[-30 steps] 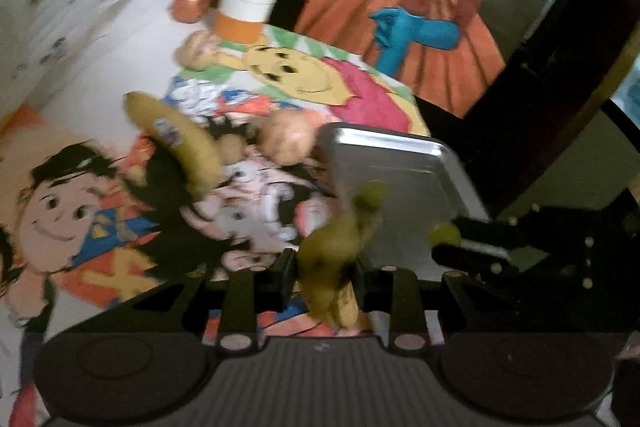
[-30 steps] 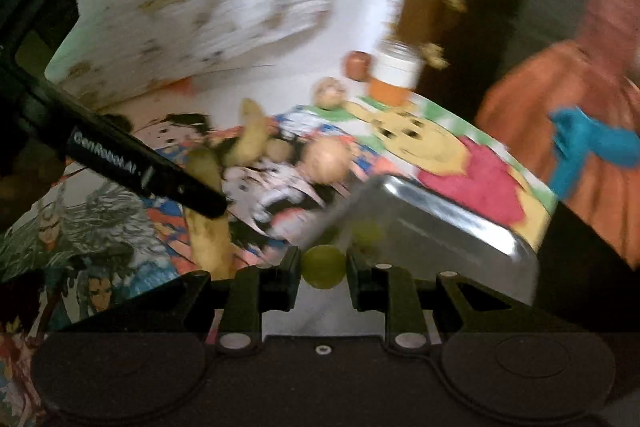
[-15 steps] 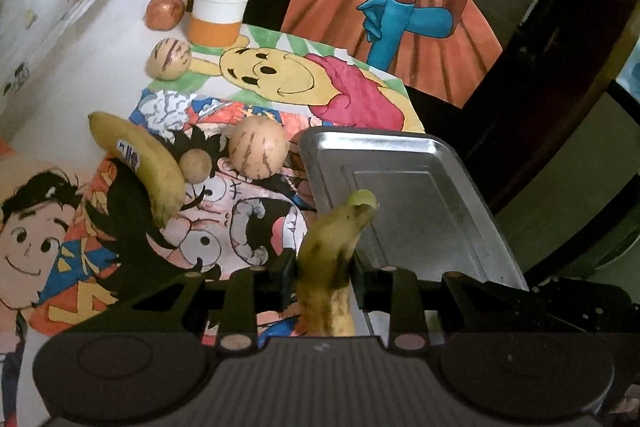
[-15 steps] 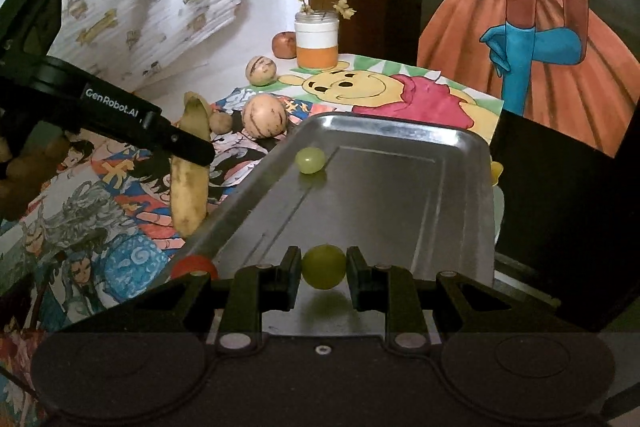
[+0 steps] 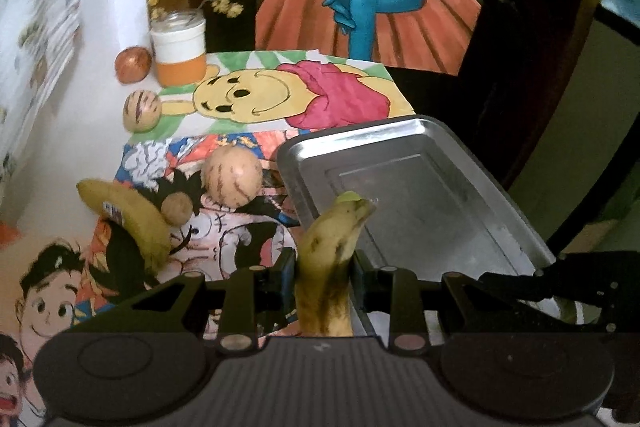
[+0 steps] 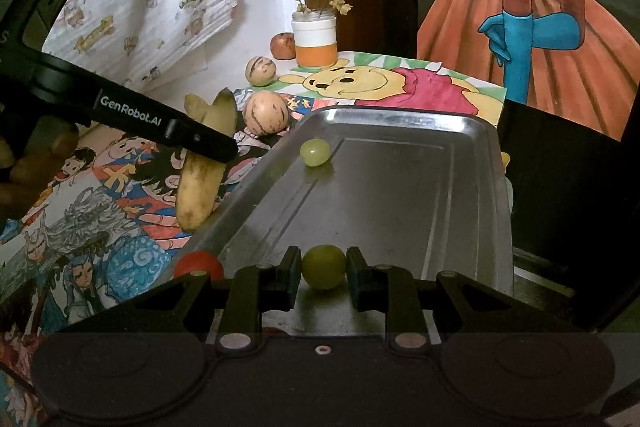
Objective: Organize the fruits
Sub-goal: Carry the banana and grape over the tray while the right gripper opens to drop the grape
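My left gripper (image 5: 323, 269) is shut on a spotted yellow banana (image 5: 330, 259), held upright just left of the metal tray (image 5: 452, 135); the banana also shows in the right wrist view (image 6: 202, 167). My right gripper (image 6: 323, 269) holds a green grape (image 6: 323, 266) low over the near end of the tray (image 6: 472, 131), with small gaps at the pads. A second green grape (image 6: 315, 153) lies in the tray's far left corner. A second banana (image 5: 128, 219), a small brown fruit (image 5: 176, 209) and two striped round fruits (image 5: 232, 175) (image 5: 142, 105) lie on the cartoon mat.
A white and orange jar (image 5: 180, 53) with twigs and a reddish apple (image 5: 133, 64) stand at the back by the wall. A small red fruit (image 6: 199, 264) sits by the tray's near left corner. The table drops off right of the tray.
The right gripper with the grape came over the tray and settled low at its near end; its pads have eased slightly. The left gripper with the banana moved closer to the tray.
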### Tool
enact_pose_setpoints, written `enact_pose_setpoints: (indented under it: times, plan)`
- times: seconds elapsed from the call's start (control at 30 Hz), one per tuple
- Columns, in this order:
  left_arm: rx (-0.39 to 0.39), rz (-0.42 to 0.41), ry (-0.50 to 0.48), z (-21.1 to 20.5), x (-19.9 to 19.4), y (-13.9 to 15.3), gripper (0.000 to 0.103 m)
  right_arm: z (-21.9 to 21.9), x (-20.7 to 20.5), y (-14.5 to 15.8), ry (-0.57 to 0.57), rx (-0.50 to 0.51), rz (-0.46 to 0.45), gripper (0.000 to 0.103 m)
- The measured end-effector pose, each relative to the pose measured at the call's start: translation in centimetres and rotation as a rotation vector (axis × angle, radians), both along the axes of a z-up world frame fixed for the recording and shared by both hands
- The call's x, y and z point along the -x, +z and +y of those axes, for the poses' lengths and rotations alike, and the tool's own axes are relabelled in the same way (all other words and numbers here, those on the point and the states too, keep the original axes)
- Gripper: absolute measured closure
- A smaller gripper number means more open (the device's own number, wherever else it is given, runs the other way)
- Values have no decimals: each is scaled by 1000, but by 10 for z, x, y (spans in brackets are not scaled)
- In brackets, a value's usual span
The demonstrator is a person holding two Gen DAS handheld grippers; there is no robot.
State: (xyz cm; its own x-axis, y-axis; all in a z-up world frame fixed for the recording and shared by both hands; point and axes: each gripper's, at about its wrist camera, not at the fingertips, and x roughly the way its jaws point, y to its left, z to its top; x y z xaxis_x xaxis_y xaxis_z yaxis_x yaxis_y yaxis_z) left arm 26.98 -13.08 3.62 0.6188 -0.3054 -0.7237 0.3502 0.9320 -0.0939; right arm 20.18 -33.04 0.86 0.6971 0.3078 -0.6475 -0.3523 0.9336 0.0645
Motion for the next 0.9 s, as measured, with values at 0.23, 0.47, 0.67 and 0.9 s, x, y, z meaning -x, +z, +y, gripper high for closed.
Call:
enact_pose_setpoints:
  times: [0.23,0.47,0.67,0.9]
  plan:
    - [-124,-33,-96,-31,-3,1,70,-4,3,-2,-47,-21,-19,76]
    - [-179,-23,-136,-47,-10,-3,70,-9,7,-7,-89,-71,-30,76]
    - [-153,-27,-166,-43,-11,6,72,-7,8,-12,-85,-83,-26,75]
    - [-158,-4,-233,-61,-12,-4,71,-7,14,-11,-99,-79,-36,75]
